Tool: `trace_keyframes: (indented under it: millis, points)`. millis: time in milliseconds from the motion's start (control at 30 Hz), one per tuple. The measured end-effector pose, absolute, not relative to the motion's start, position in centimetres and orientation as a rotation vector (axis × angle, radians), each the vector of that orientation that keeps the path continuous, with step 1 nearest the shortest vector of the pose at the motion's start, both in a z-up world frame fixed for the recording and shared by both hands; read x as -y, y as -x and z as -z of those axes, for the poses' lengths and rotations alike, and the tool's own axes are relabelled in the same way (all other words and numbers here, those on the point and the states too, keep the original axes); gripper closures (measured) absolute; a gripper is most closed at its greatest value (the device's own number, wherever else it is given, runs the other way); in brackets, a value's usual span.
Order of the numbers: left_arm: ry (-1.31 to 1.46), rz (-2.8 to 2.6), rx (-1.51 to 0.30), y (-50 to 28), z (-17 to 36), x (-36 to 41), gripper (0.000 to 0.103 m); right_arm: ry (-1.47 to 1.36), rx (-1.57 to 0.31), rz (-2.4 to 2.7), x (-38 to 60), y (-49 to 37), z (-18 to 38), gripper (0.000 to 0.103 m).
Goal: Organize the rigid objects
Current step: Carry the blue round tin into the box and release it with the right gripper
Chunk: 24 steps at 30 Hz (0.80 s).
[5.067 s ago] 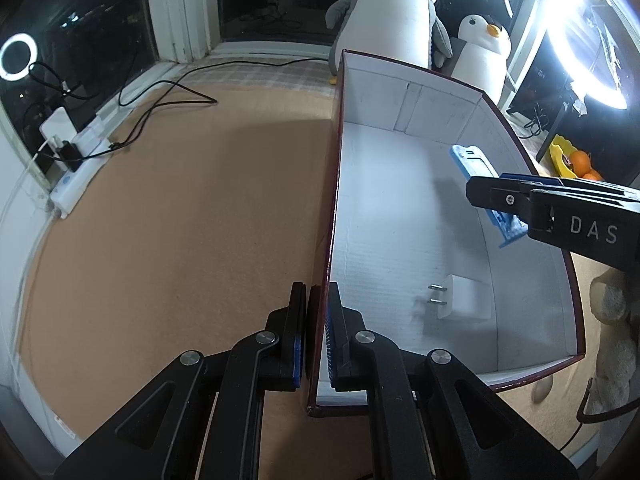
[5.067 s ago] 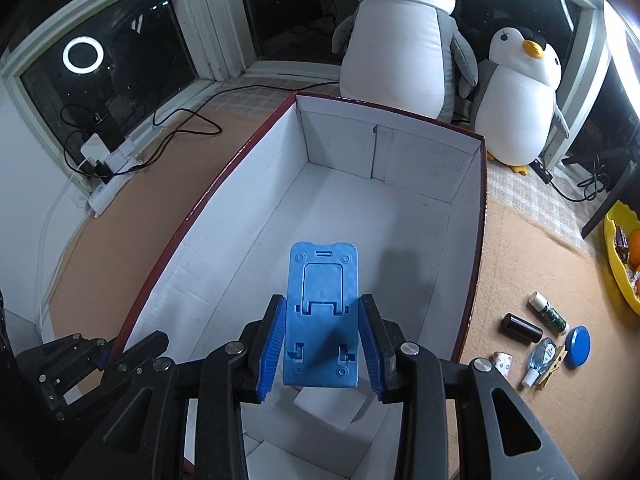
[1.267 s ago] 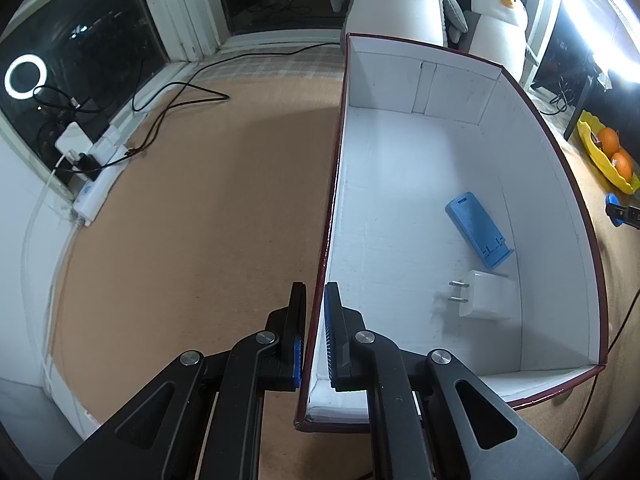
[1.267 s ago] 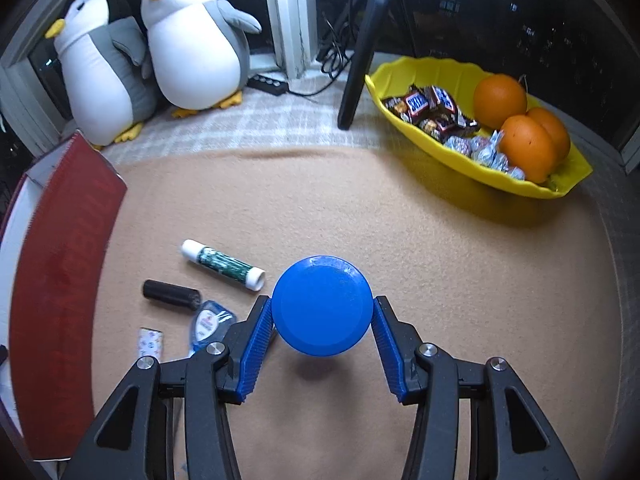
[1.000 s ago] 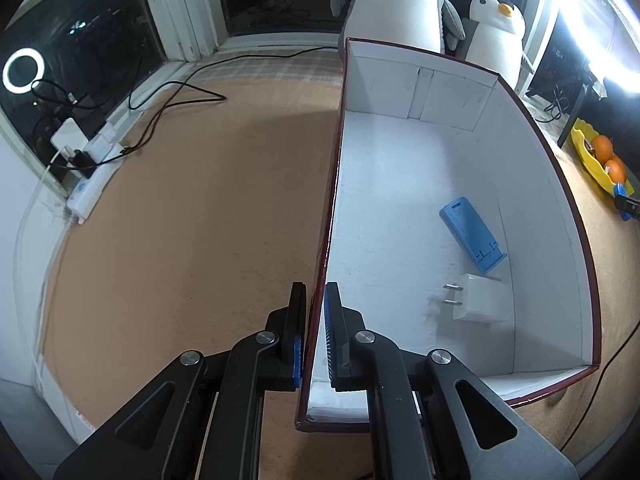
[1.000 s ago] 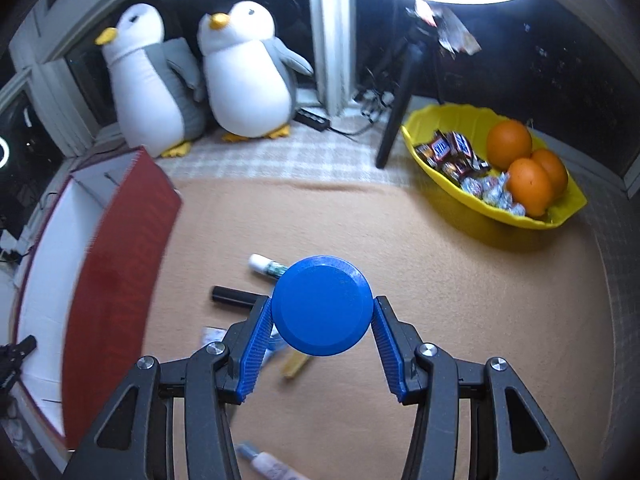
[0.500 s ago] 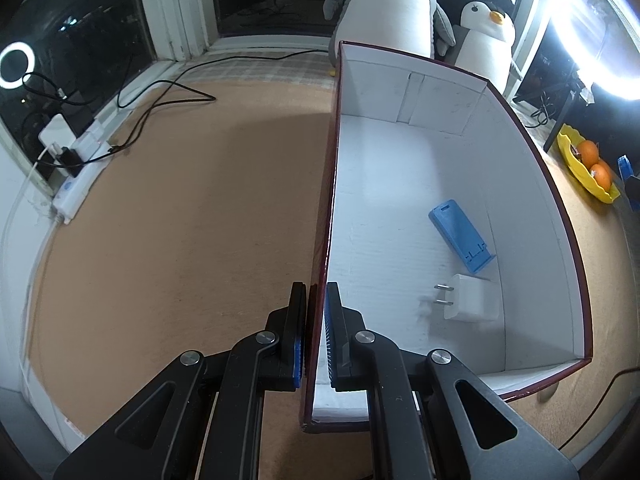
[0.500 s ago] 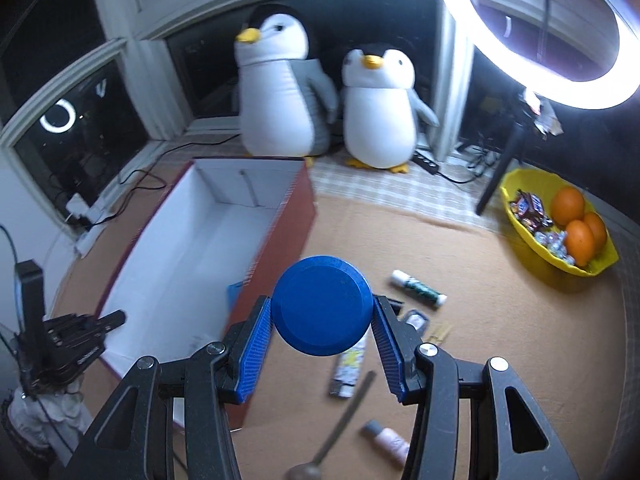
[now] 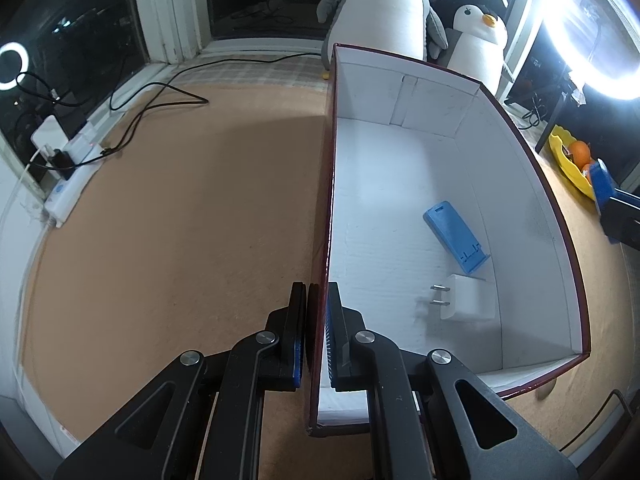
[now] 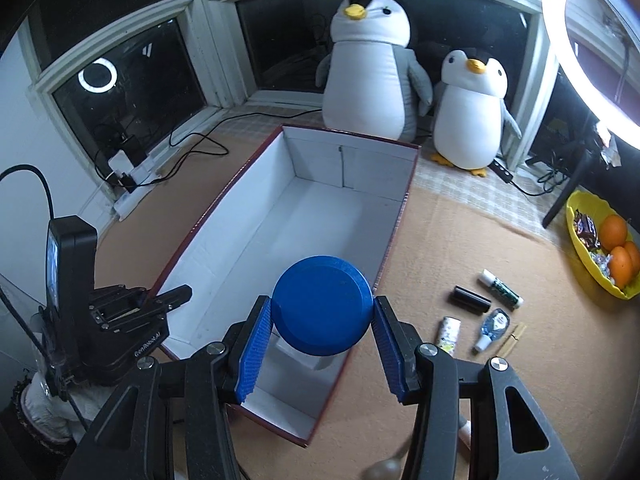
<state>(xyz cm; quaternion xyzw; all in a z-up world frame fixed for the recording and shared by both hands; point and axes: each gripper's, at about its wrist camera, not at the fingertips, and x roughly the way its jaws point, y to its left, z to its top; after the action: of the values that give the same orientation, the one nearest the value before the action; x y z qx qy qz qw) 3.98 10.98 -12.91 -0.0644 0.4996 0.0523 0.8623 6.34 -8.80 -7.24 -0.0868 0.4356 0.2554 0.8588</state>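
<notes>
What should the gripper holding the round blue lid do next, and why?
Probably lower the blue lid into the box and let go. The right gripper grips it above the box's near end, where the blue stand and white plug already lie, and the left gripper pinches the box wall to steady it.

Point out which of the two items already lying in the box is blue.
The flat blue plastic phone stand, lying farther from the box's near end. The other item is a white plug-in charger with two metal prongs.
</notes>
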Motion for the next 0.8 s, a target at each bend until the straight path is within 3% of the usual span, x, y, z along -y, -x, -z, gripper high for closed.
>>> trace_keyframes:
  millis: [800]
  points:
    - [0.127, -0.088, -1.040, -4.1, 13.0, -11.0, 0.096, 0.225, -0.991, -0.561, 3.2, -8.5, 10.6, 0.057]
